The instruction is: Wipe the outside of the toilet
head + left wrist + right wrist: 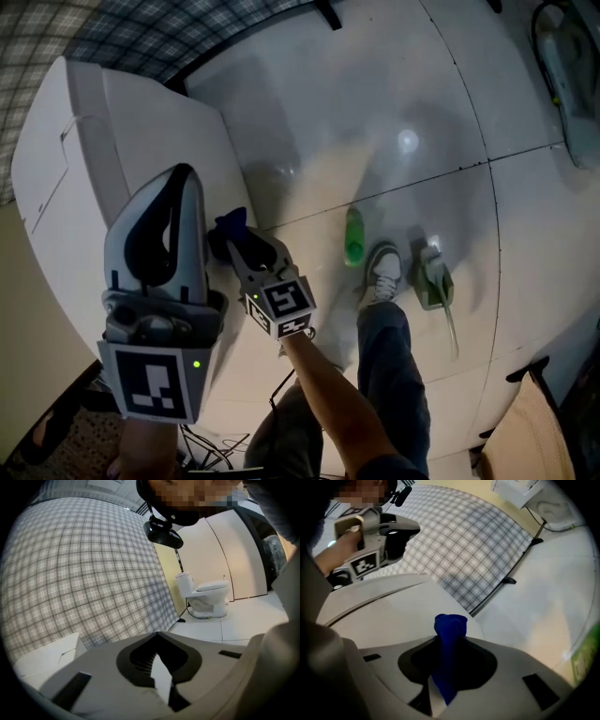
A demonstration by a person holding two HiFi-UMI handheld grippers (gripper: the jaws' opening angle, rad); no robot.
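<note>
A big white smooth body, apparently the toilet's tank, fills the left of the head view. My right gripper is shut on a bunched blue cloth, which sits right at the white body's near edge; contact is unclear. In the right gripper view the cloth sticks out past the jaws towards the white surface. My left gripper hovers over that white body, jaws together with nothing between them. A second toilet stands far off against the wall.
A green spray bottle lies on the glossy white tiled floor. Beside it are the person's shoe and another greenish object. A plaid wall runs behind the toilet.
</note>
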